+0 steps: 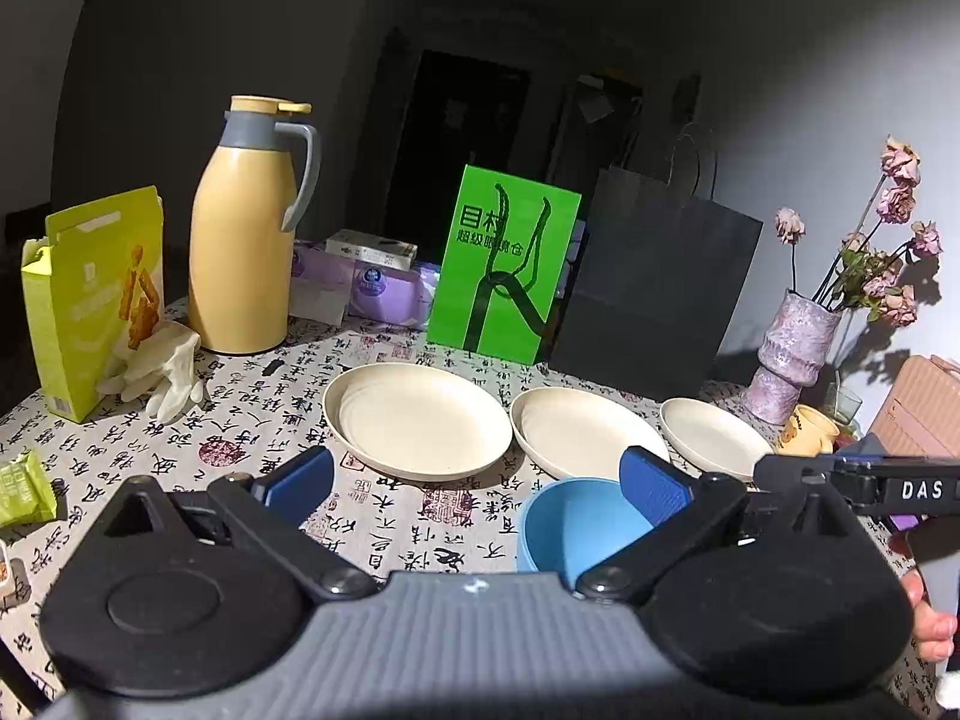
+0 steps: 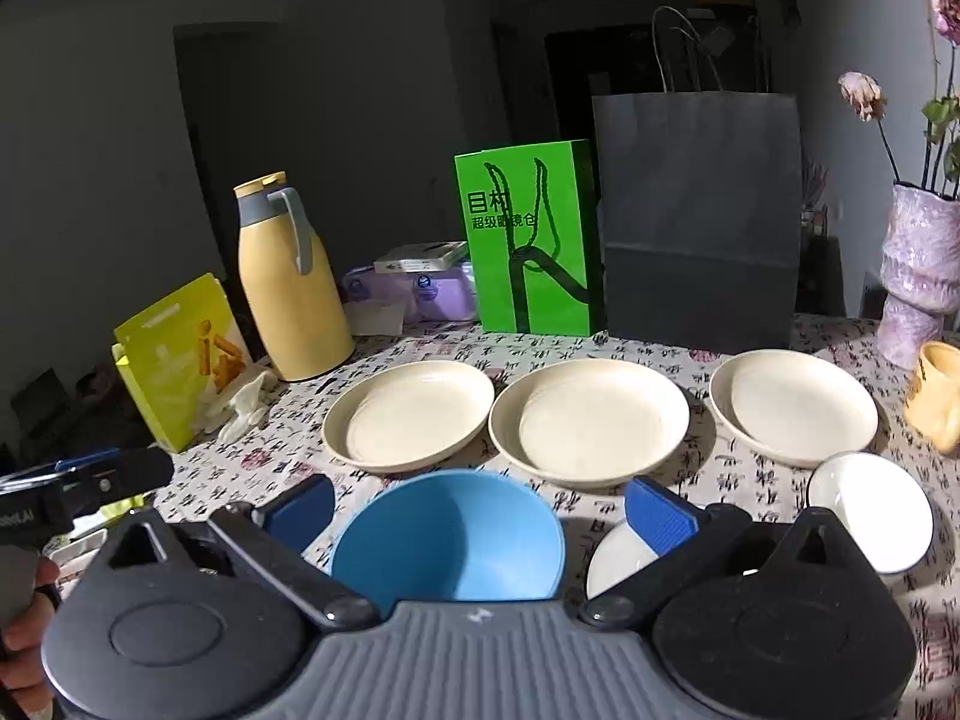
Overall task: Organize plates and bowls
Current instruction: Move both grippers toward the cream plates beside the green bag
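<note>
Three cream plates lie in a row on the patterned tablecloth: left plate (image 2: 411, 414), middle plate (image 2: 591, 420), right plate (image 2: 795, 405). The same plates show in the left wrist view (image 1: 417, 417), (image 1: 585, 432), (image 1: 711, 435). A blue bowl (image 2: 450, 537) stands in front of them, just below my right gripper (image 2: 480, 510), which is open and empty. Two white bowls (image 2: 870, 510), (image 2: 618, 558) sit to the right of the blue one. My left gripper (image 1: 477, 483) is open and empty, with the blue bowl (image 1: 570, 525) by its right finger.
At the back stand a yellow thermos (image 1: 243, 234), a green box (image 1: 501, 261), a black paper bag (image 1: 651, 285) and a purple vase with dried flowers (image 1: 789, 354). A snack box (image 1: 90, 300) and a glove (image 1: 159, 369) lie left. A yellow mug (image 2: 936, 393) sits far right.
</note>
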`<state>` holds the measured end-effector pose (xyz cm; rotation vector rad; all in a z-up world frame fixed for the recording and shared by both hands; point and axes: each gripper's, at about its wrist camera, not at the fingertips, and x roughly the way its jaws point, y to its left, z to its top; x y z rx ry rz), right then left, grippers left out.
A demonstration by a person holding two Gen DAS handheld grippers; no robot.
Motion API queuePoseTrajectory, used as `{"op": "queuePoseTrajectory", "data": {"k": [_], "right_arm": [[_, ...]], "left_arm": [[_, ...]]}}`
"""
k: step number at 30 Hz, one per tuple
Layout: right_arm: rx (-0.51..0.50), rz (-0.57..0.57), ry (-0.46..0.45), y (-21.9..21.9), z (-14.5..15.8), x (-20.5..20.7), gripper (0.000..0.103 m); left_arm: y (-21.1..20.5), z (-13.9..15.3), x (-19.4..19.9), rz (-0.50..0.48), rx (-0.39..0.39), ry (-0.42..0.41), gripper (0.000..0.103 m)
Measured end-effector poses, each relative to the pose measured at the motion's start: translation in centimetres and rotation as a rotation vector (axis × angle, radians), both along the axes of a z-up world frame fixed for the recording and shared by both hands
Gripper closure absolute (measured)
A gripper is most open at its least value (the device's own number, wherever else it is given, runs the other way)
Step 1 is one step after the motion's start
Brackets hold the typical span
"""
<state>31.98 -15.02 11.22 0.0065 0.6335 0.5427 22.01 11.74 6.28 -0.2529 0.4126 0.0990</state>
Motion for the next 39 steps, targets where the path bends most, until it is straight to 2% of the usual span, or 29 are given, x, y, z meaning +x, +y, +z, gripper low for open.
{"op": "queuePoseTrajectory", "data": {"k": [18,32,39], "right_arm": [[-0.020,0.095,0.045,5.5,0.7,7.9,0.000],[-0.086,0.134,0.040,10.2,1.1,13.7,0.000],[-0.124,0.146,0.073,12.6,0.6,16.4,0.000]], "left_arm": [[3.2,-0.1,6.5,0.038,-0.093,0.081,0.000],[6.3,1.2,11.0,0.104,-0.162,0.127,0.000],[7.7,1.2,13.2,0.145,-0.187,0.148,0.000]]}}
